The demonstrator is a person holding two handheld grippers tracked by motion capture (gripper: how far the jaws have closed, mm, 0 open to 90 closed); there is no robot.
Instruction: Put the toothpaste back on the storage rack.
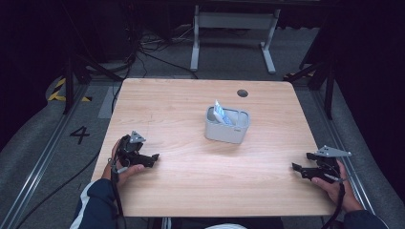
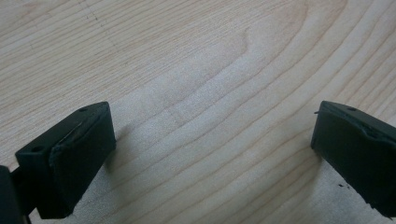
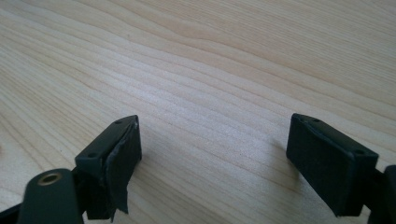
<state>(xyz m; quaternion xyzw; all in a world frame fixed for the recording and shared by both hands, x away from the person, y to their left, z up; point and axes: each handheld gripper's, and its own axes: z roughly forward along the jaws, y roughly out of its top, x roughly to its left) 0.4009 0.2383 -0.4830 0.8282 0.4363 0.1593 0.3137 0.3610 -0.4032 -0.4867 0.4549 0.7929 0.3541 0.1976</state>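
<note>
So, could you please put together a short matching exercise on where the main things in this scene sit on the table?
Things:
1. grey bin
2. left gripper
3. right gripper
4. dark round hole

Places:
A. near the table's far edge, beyond the bin
B. near the table's right edge, jaws open over bare wood
C. about mid-table, with a white and blue packet standing in it
D. near the table's left edge, jaws open over bare wood

Pairs: 1-C, 2-D, 3-B, 4-A
</note>
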